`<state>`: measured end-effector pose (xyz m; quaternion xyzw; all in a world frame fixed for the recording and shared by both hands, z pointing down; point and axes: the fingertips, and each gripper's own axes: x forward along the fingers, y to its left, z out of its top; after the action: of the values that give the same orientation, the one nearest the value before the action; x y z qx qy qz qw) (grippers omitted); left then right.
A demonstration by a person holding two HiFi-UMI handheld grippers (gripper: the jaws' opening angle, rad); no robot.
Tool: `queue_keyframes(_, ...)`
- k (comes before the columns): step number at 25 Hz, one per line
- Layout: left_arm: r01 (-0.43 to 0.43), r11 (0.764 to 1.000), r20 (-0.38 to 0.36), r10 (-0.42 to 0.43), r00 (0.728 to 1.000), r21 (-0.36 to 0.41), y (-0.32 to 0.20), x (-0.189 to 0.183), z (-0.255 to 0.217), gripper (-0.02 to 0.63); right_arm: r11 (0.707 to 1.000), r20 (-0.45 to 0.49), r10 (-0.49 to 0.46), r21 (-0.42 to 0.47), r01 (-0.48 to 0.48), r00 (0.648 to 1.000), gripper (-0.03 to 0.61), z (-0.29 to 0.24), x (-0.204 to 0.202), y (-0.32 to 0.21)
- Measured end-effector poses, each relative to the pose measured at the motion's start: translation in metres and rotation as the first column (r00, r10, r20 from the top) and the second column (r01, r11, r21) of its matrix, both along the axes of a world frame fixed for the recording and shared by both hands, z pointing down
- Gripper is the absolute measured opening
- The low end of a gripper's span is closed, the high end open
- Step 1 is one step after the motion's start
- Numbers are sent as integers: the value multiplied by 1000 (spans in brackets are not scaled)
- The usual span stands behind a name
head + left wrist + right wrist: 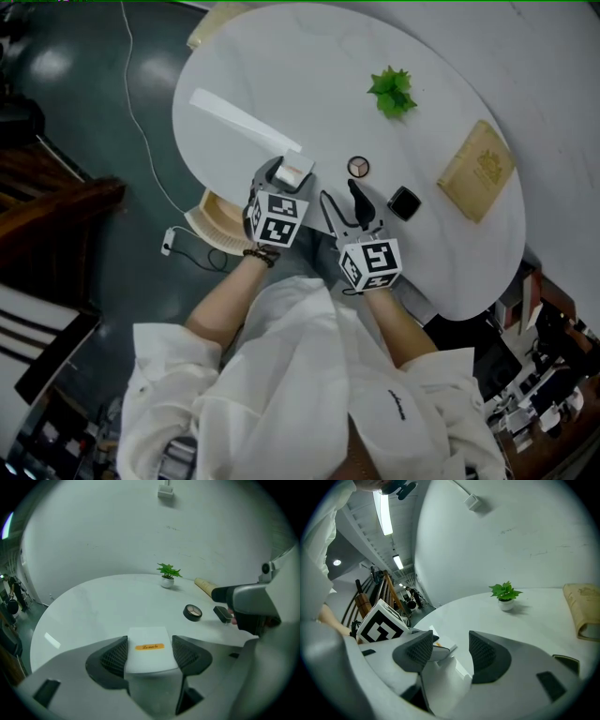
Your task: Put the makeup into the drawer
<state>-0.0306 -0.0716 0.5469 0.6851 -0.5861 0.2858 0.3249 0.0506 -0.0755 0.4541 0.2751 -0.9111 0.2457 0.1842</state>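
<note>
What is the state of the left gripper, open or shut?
The left gripper is shut on the white box: in its own view both pads press against the box's sides.

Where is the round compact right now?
In the head view the round compact lies on the table, right of the white box and up-left of the black square case.

You are seeing soft, even overhead light on white table; surface is washing out, shadows are falling faint. Dark floor is throwing glare spots. Strip lamps are blowing out white in right gripper view. White box is reading almost featureless. Both gripper views are bulging fisheye, corners are going black, near foreground is blurring. Plant is casting small soft shadow.
</note>
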Motion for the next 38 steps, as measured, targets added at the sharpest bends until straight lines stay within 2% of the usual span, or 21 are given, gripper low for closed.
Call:
queue_keyframes(5, 28, 999, -8, -28, 1000, 24, 18, -5, -5, 310, 999, -11, -45, -10, 45, 999, 255, 6, -11, 11)
queue_keyframes(14, 58, 998, 16, -58, 998, -13, 53, -13, 3, 305, 993, -12, -118, -6, 118, 993, 255, 3, -27, 29)
queue_keyframes(21, 88, 996, -4, -88, 996, -18, 86, -27, 8, 319, 984, -8, -177, -8, 177, 984, 255, 2, -36, 41)
queue_keyframes(26, 80, 996, 41, -79, 996, -26, 87, -25, 11, 345, 977, -7, -214, -8, 214, 977, 255, 3, -41, 50)
queue_keyframes(31, 93, 994, 53, -90, 995, -53, 95, -29, 10, 323, 971, -10, -238, 0, 238, 971, 255, -2, -44, 54)
queue_keyframes(38, 190, 982, 6, -190, 982, -15, 126, -57, 5, 318, 965, -3, -263, -2, 263, 965, 253, -2, -51, 60)
